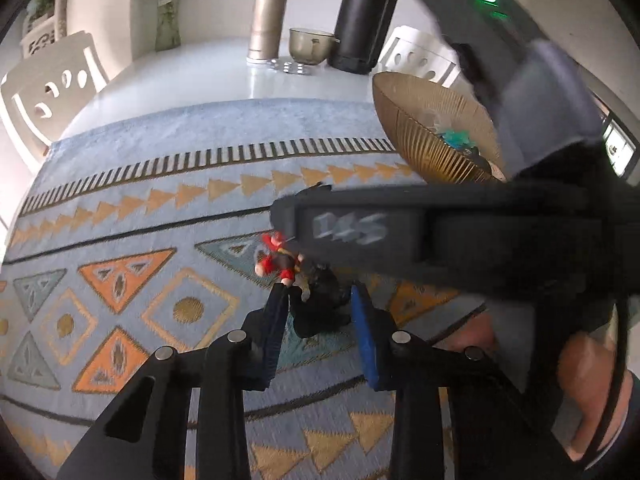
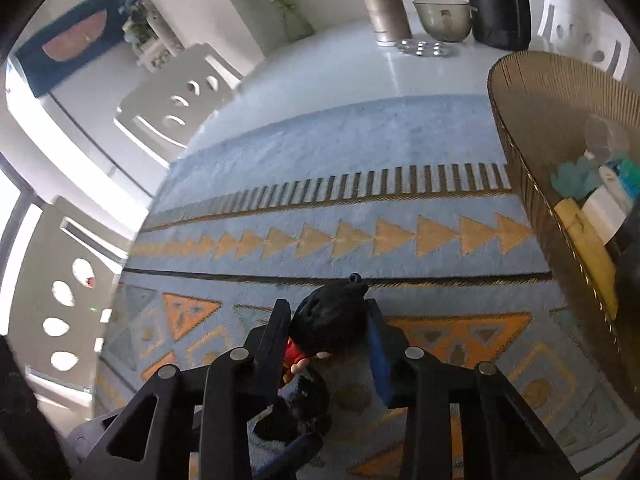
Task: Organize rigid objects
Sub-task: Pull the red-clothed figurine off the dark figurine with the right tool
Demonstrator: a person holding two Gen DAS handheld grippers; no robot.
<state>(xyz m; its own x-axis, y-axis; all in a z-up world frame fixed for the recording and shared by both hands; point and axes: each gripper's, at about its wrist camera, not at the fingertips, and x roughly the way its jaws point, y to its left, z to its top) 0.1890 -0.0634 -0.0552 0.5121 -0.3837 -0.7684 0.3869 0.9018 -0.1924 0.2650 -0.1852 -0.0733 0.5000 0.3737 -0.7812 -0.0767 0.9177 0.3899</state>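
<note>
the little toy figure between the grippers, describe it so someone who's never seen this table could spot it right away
On the blue patterned mat covering the table, look left of the ribbed amber bowl, among the orange triangles. The toy figure sits there between the right gripper fingers: a big black head, red body and small skin-coloured hands. Nothing else on the mat is red and black.

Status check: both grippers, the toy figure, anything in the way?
Right gripper shut on toy figure. Left gripper open beside it. Bowl ahead right, path unobstructed.
</note>
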